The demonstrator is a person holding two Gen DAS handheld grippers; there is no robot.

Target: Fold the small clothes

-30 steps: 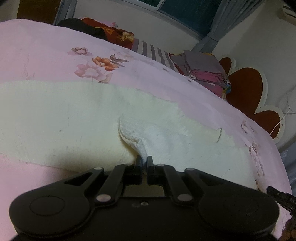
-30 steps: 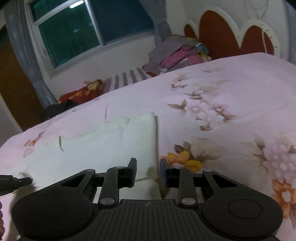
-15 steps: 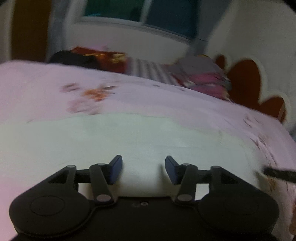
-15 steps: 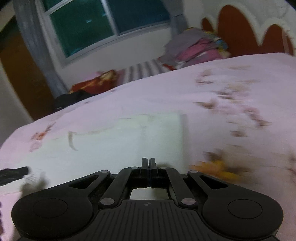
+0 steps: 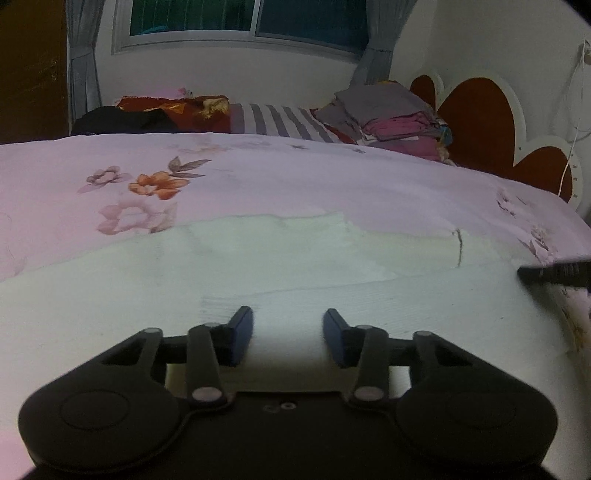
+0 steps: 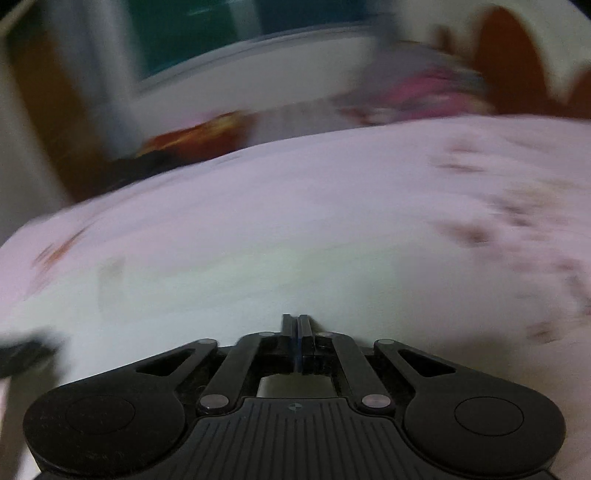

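The cloth (image 5: 295, 280), a pale cream piece, lies spread flat on the bed (image 5: 258, 177), across the pink flowered sheet and close to its near edge. A second ago the left hand-held gripper (image 5: 288, 338) was clenched on a pinched-up ridge of that cloth, lifting a small peak from it. Now the ridge is gone and the fabric there lies smooth. The blue pads (image 5: 242, 334) stand apart over it and are closing, with flat cloth below the gap but nothing pressed between them (a half second back they stood a little wider). The view has also rolled level, so the window (image 5: 240, 18) and curtains now sit square at the top, and the stack of folded clothes (image 5: 391, 118) by the headboard (image 5: 480, 114) is nearer the middle.

The right hand-held gripper (image 6: 297, 341) has gone the other way. A second ago its jaws stood apart around the cloth's near right corner; now they are clenched tight together, and whether any fabric is caught between them I cannot tell, since its picture is heavily blurred. In that view the cloth (image 6: 229, 295) has slid rightward and fills the foreground ahead of the fingers. The tip of the right hand-held gripper shows dark at the right edge of the left view, higher than before.
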